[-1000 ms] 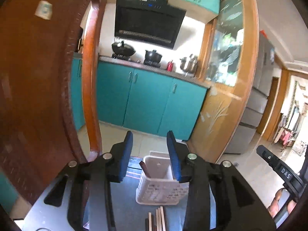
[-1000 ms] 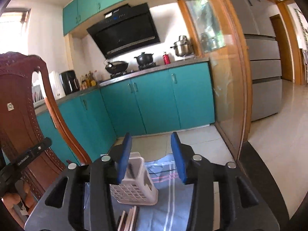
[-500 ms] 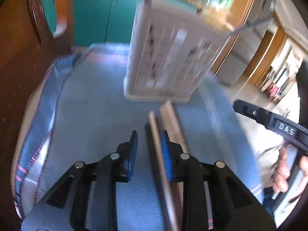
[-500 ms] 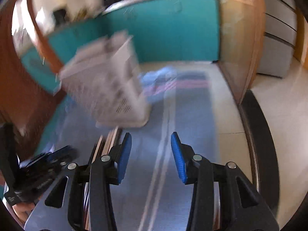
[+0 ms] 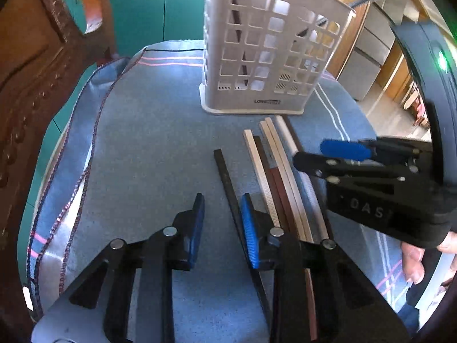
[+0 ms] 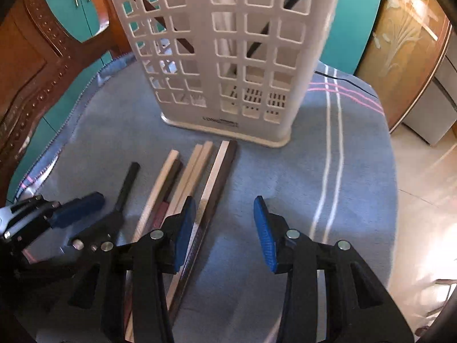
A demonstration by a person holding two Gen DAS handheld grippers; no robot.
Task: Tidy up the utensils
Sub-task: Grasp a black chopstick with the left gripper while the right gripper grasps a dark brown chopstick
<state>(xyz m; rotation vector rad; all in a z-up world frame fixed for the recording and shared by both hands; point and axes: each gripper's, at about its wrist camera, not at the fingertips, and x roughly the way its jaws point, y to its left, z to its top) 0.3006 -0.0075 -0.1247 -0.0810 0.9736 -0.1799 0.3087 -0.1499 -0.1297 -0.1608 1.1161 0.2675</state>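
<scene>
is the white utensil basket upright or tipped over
Upright: the white utensil basket stands on its base on the blue cloth, behind the loose chopsticks.

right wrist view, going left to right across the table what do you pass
left gripper → black chopstick → bundle of pale and dark chopsticks → right gripper → white stripes on the blue cloth
</scene>
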